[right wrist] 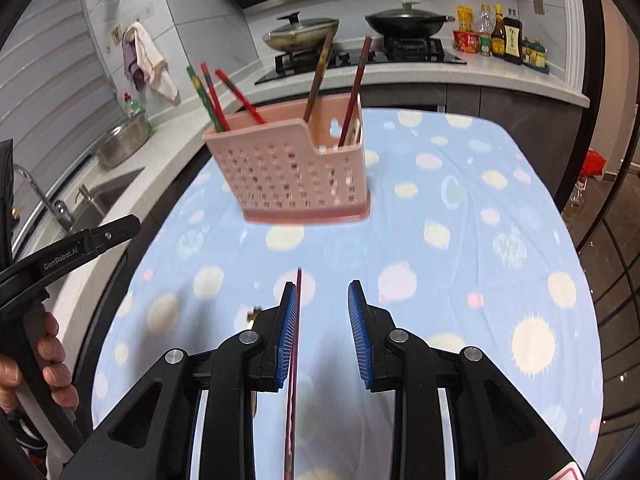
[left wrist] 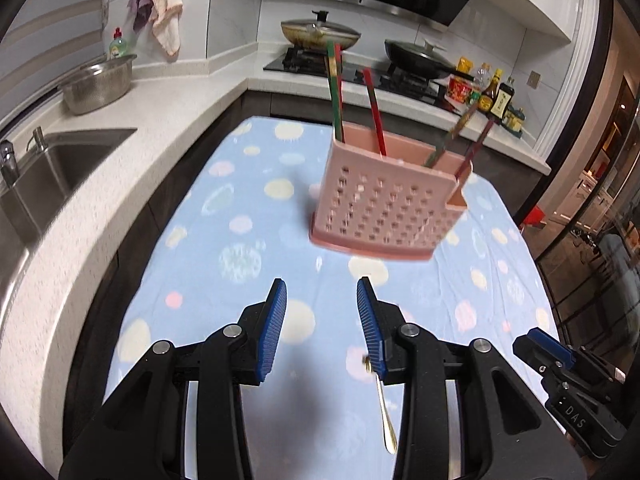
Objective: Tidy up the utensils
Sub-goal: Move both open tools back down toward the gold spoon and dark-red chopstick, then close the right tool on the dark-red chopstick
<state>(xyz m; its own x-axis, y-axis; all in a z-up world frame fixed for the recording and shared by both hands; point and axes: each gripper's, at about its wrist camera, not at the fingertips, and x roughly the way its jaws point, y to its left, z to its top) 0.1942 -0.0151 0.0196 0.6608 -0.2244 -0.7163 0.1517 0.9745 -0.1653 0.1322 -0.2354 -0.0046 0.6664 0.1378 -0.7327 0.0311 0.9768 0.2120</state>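
Note:
A pink perforated utensil holder stands on the blue spotted cloth, also in the right wrist view. Several red and green chopsticks stand in it. My left gripper is open, short of the holder. A gold spoon lies on the cloth below its right finger. My right gripper is open; a dark red chopstick rests along the inside of its left finger, not clamped. The right gripper also shows at the lower right of the left wrist view.
A sink and a steel colander are on the counter at the left. The stove with two lidded pans and sauce bottles are behind the table. The left gripper's body is at the left.

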